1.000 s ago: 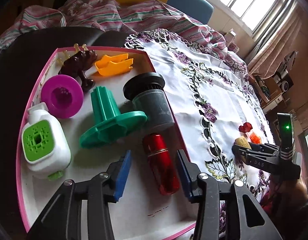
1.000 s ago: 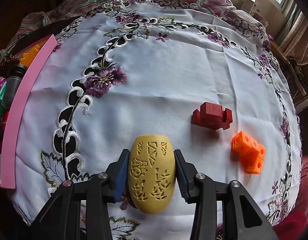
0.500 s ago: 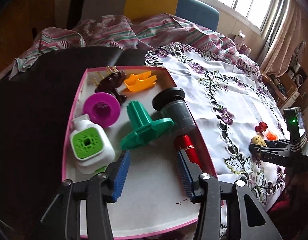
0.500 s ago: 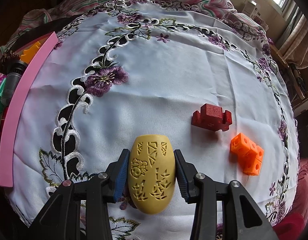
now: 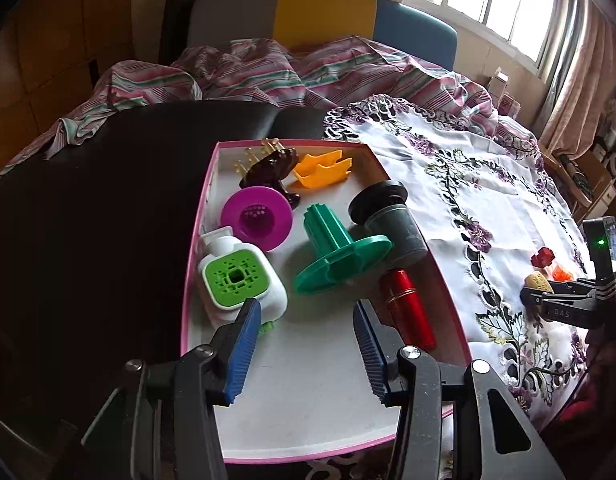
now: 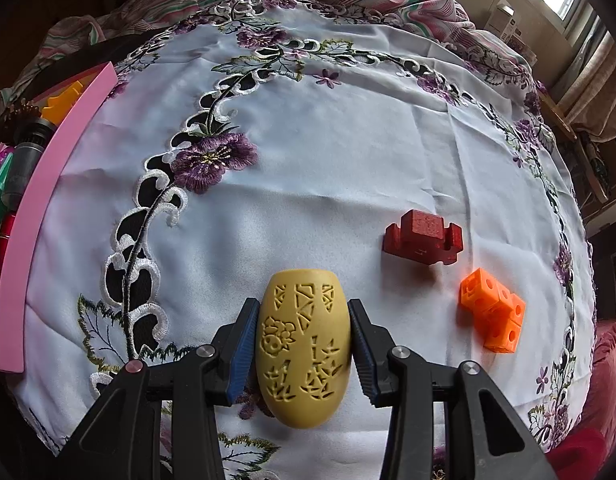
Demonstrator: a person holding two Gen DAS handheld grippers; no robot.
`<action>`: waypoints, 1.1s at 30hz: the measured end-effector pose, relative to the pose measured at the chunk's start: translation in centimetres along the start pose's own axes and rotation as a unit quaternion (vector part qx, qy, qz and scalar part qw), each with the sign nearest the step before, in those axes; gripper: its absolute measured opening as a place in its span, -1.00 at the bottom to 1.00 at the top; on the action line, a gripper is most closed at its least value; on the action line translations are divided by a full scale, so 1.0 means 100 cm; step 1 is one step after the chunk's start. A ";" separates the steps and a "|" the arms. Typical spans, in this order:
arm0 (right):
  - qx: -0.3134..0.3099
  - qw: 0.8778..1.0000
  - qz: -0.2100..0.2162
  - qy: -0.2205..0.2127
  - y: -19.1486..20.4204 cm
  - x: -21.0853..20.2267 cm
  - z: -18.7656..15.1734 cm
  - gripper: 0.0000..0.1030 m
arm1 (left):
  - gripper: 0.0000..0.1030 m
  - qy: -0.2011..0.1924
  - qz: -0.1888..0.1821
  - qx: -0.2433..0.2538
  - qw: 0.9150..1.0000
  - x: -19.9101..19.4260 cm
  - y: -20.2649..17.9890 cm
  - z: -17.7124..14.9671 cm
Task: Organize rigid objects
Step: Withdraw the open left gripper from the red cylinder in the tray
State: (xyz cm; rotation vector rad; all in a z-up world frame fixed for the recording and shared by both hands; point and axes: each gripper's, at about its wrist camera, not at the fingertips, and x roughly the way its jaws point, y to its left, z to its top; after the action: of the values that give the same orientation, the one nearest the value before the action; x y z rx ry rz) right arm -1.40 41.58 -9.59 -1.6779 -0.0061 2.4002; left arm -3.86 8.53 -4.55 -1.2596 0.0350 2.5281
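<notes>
Between the right gripper's (image 6: 301,344) blue pads we see the yellow carved egg (image 6: 302,346) pinched; left gripper (image 5: 303,354) jaws spread, empty, above the pink tray (image 5: 308,432).

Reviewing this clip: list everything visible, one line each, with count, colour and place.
Tray: 1, pink-rimmed, left of cloth.
Red cylinder: 1, tray's right wall.
Green spool: 1, tray middle.
Grey cup: 1, beside spool.
Magenta funnel: 1, tray left.
White-green box: 1, tray's left edge.
Orange piece: 1, tray's far end.
Brown figure: 1, tray's far end.
Yellow carved egg: 1, in right tool.
Red block: 1, on cloth.
Orange cubes: 1 cluster, on cloth.
Embroidered tablecloth: 1, white.
Left tool: open, empty, over tray.
Right tool: gripping egg.
</notes>
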 end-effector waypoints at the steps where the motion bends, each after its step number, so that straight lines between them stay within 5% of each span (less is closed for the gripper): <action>1: -0.001 1.000 -0.001 0.000 0.000 0.000 0.000 -0.15 | -0.05 0.000 0.001 -0.002 1.000 -0.001 0.001 0.000; 26: 0.010 1.000 0.009 -0.010 -0.003 -0.004 0.002 -0.16 | -0.05 -0.016 0.041 -0.041 0.998 -0.015 0.043 -0.009; 33: 0.038 0.997 0.053 -0.035 -0.008 -0.020 0.006 -0.16 | -0.05 -0.016 0.051 -0.046 0.997 -0.017 0.052 -0.013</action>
State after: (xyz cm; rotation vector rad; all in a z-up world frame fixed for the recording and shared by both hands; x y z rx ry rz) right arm -1.17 42.13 -7.45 -1.5990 0.1653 2.5008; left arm -3.42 2.95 -4.59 -1.2816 -0.0261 2.6650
